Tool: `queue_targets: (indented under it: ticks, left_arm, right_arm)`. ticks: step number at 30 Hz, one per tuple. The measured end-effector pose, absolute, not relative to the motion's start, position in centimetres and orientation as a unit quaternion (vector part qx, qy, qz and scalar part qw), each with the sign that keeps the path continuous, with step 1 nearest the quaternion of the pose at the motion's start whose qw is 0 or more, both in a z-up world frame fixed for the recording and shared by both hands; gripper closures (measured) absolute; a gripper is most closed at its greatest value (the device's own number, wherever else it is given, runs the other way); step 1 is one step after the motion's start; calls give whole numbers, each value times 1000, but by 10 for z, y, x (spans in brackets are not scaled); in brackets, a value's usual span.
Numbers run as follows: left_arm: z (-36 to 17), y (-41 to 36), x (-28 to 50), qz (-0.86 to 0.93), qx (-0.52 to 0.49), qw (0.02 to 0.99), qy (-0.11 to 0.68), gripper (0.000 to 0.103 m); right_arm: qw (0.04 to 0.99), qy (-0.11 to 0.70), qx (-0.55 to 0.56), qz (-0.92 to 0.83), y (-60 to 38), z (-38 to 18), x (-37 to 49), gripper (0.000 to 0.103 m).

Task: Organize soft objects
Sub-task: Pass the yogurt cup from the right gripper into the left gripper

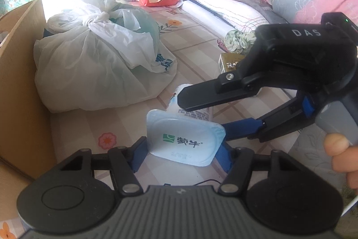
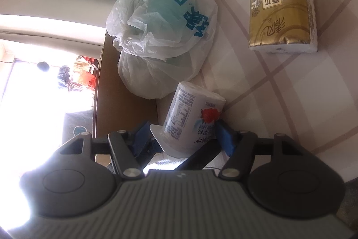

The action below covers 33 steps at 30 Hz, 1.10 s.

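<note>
Gripping yogurt cup (image 1: 185, 140) by its lid: left tongs (image 1: 182, 155) | right tongs (image 2: 185, 134) clamped its body | risk: squeezing could burst it over bed (image 1: 125, 127)

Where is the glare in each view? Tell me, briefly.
Left wrist view: window light burns out the upper left, behind the tied plastic bag; the yogurt cup reads clearly. Right wrist view: the left side is blown out; the tissue pack stays legible.

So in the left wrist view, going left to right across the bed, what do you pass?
Cardboard box → tied white plastic bag → yogurt cup → right gripper → the hand holding it.
</note>
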<state>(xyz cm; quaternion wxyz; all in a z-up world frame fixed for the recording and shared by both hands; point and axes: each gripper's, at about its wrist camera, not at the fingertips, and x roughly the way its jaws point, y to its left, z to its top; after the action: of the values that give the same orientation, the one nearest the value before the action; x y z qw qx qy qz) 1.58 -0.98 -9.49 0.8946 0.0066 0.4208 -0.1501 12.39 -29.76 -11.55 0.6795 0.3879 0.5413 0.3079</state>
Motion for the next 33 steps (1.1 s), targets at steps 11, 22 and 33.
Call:
queue_targets:
  ticks: [11, 22, 33]
  left_arm:
    - [-59, -17, 29, -131, -5, 903, 410, 40]
    - [-62, -28, 35, -136, 13, 906, 401, 35]
    - [-76, -47, 28, -150, 84, 904, 392, 28]
  right_arm:
    - [627, 514, 479, 337, -317, -116, 120, 37]
    - [671, 478, 475, 310, -348, -105, 115, 37]
    - [756, 440, 391, 286, -338, -79, 132, 41]
